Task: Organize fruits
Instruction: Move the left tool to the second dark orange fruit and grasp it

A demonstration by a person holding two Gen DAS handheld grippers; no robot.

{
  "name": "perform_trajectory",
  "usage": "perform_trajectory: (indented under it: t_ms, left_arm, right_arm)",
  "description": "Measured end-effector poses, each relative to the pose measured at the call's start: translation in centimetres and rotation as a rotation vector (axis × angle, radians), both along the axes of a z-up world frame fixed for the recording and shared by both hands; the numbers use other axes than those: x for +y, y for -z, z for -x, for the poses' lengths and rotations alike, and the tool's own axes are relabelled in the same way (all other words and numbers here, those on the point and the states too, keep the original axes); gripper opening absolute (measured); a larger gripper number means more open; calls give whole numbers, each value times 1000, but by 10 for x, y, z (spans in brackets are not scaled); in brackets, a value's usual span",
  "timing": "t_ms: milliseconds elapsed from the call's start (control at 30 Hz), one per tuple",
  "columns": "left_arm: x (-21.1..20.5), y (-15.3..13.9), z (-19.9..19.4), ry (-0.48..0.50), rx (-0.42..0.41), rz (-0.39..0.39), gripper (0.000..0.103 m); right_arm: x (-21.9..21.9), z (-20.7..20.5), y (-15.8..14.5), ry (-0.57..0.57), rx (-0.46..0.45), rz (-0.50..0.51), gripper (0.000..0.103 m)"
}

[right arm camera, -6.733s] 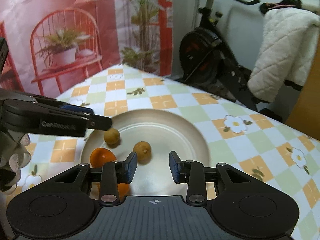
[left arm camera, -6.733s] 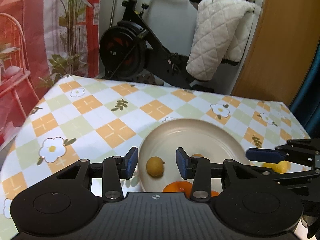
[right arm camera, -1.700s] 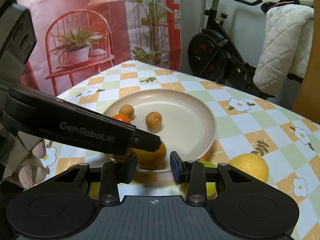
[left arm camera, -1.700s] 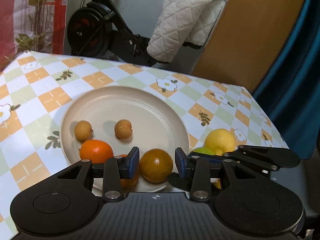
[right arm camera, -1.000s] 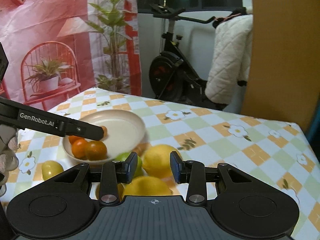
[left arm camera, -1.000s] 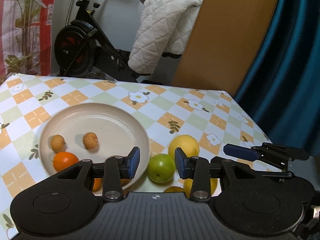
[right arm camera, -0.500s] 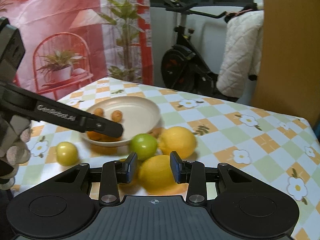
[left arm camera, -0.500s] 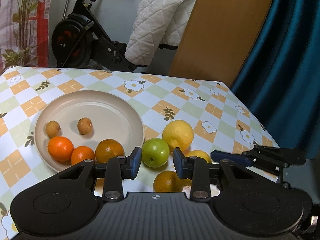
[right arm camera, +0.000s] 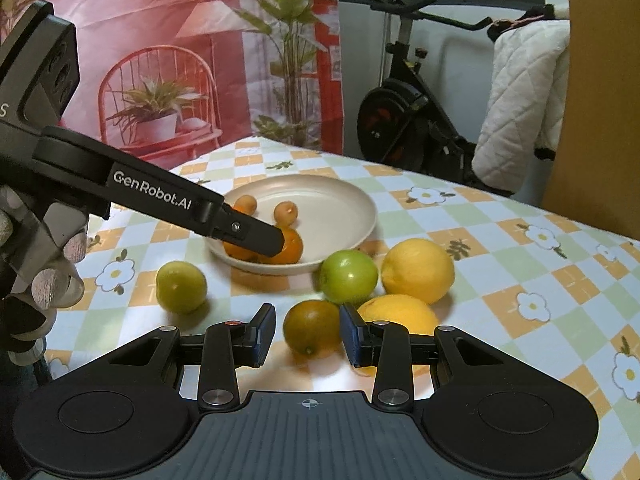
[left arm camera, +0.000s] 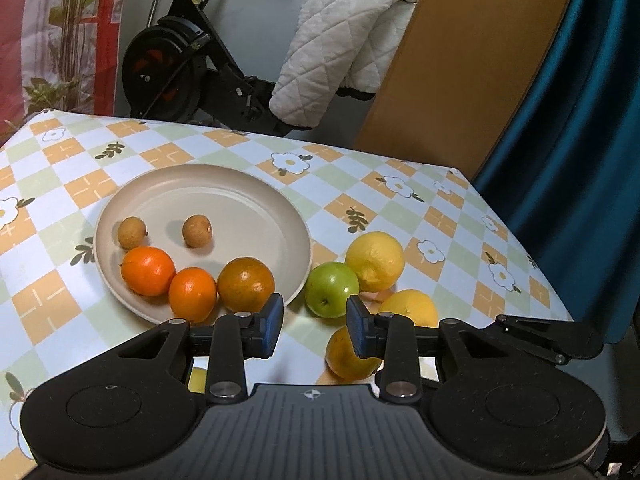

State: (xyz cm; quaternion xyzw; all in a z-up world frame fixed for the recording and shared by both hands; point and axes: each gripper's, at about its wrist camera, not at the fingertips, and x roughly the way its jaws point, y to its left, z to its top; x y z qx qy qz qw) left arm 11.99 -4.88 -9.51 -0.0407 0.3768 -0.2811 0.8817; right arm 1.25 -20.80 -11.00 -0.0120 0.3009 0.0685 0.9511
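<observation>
Since a second ago the left wrist view is taking in more fruit: the green apple [left arm camera: 332,289] that was sitting between the left gripper's [left arm camera: 313,325] pads is now lying beyond their tips, and an orange [left arm camera: 350,354] is appearing low behind the right-hand pad. That gripper is hanging empty, jaws narrowly parted and clasping nothing, angled down at the tablecloth just short of the plate [left arm camera: 256,200], which is carrying three oranges and two small brown fruits. Two lemons [left arm camera: 375,255] are resting to the right of the apple, touching one another.

In the right wrist view, the right gripper [right arm camera: 307,335] is tilting down over a dark greenish orange [right arm camera: 313,327], which is sitting between its parted pads; I cannot tell whether they are pressing on it. A gloved hand [right arm camera: 44,264] is holding the left gripper across the plate's near rim. The risks I am judging: a round fruit squirting from a shallow pinch and rolling into the crowded lemons, or the two grippers clashing over the plate.
</observation>
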Motion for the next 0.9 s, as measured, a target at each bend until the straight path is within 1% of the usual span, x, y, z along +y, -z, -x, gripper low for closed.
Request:
perform_trajectory:
  t_ms: [367, 533, 767, 900]
  left_arm:
    - [-2, 7, 0, 14, 14, 0, 37]
    - [-4, 12, -2, 26, 29, 7, 37]
    - [-12, 25, -8, 63, 66, 7, 37]
    - [-15, 31, -10, 80, 92, 31, 37]
  right_arm:
    - [4, -9, 18, 2, 49, -13, 33]
    - [6, -8, 20, -30, 65, -40, 32]
    - [0, -13, 27, 18, 83, -51, 33]
    - [-2, -17, 30, 24, 80, -57, 33]
